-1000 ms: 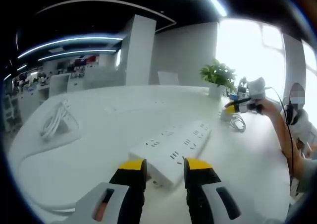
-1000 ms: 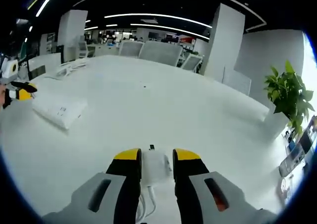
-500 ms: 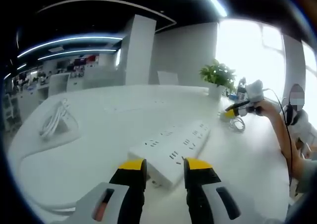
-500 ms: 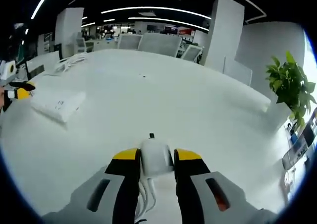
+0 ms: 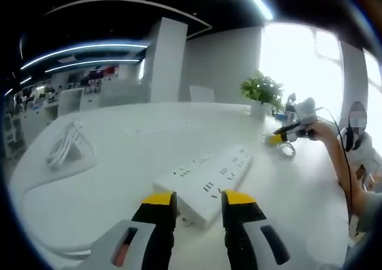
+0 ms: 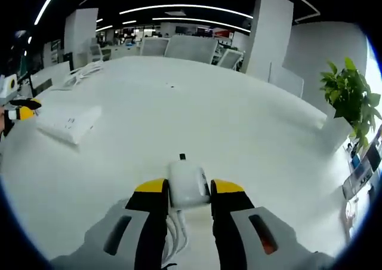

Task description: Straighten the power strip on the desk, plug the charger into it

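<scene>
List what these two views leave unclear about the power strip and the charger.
- Power strip: near end hidden behind the left gripper fingers, left gripper view.
- Charger: plug prongs too small; cable cut off between the right gripper fingers, right gripper view.

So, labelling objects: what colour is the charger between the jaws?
White, the charger is clearest in the right gripper view.

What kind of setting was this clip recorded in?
Most likely an open-plan office: a large white desk, office chairs in rows behind it, strip ceiling lights, and a potted plant by the window.
</scene>
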{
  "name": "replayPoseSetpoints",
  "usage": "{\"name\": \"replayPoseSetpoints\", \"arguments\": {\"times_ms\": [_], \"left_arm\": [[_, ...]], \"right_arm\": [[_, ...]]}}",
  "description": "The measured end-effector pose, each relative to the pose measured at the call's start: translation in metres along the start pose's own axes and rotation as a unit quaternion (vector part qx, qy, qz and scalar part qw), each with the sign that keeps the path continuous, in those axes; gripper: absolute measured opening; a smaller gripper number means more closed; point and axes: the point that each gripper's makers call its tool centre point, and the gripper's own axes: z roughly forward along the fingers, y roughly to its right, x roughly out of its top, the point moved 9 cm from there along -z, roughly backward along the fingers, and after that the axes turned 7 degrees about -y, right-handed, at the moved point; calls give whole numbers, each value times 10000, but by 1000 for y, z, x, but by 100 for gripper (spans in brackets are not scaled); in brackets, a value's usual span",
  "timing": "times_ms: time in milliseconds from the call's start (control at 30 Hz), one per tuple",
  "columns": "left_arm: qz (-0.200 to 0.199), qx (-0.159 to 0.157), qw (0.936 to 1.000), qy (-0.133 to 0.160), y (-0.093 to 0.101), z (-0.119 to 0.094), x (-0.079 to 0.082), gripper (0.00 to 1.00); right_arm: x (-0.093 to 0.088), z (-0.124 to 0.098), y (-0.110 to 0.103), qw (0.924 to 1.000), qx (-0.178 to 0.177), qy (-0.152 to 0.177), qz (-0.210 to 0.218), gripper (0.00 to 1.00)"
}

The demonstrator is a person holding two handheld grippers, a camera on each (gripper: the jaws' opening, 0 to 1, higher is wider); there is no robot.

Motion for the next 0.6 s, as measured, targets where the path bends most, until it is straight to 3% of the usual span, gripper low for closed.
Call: {"name": "replayPoseSetpoints", "arguments": {"times_ms": [267, 600], "left_arm": [[4, 8, 10000, -18, 0, 0, 0, 31], [14, 10, 10000, -38, -1, 1, 1, 31]], "right_arm": [[-6, 5, -2, 9998, 23, -183, 9, 28], [-6, 5, -2, 9998, 67, -154, 105, 28]]}}
